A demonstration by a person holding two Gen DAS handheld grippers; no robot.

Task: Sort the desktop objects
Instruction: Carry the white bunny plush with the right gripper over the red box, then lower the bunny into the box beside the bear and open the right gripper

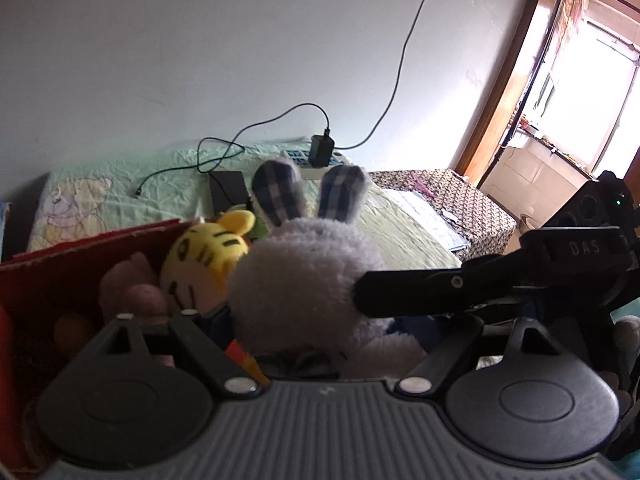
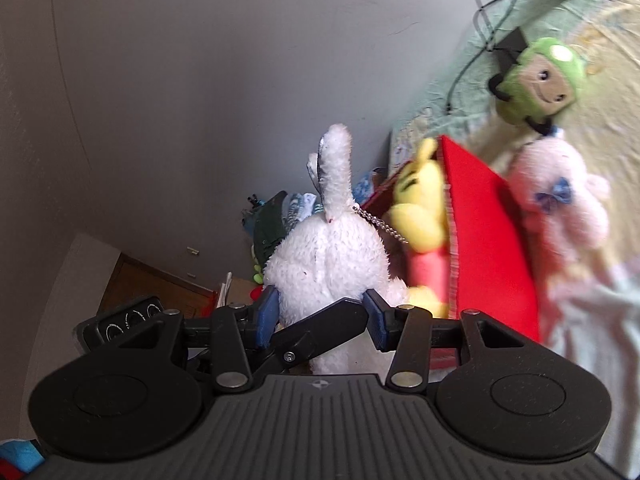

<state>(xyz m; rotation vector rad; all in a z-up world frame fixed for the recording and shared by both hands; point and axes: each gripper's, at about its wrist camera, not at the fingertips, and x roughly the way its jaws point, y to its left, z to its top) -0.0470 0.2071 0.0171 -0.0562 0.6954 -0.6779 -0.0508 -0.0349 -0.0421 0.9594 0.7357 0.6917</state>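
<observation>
**White rabbit held between two grippers beside the red box**

The right gripper (image 2: 320,316) has its jaws clamped on the white plush rabbit (image 2: 326,264): in the right wrist view the blue pads (image 2: 269,312) press into the toy's lower body from either side, and the rabbit stands upright above them, ears pointing up, a small bead chain (image 2: 380,222) hanging from its head toward the right.

In the left wrist view the same rabbit (image 1: 300,280) fills the centre, just beyond the left gripper (image 1: 320,344), with its plaid-lined ears (image 1: 280,196) at the far side. The left gripper's own fingertips are hidden under the plush, so whether its jaws are apart or closed cannot be told. The right gripper's black finger (image 1: 420,288) comes in from the right and touches the rabbit's side.

Just left of the rabbit stands a red box (image 1: 60,276) holding a yellow tiger plush (image 1: 208,260) and a pinkish plush (image 1: 132,292). From the right wrist the box's red wall (image 2: 488,240) sits right of the rabbit, the tiger (image 2: 420,208) between them. Beyond the box, on the green bedsheet (image 2: 600,40), lie a pink plush with a blue bow (image 2: 560,196) and a green plush (image 2: 540,80). At the far end of the bed a black charger (image 1: 322,150) sits on a power strip.
</observation>
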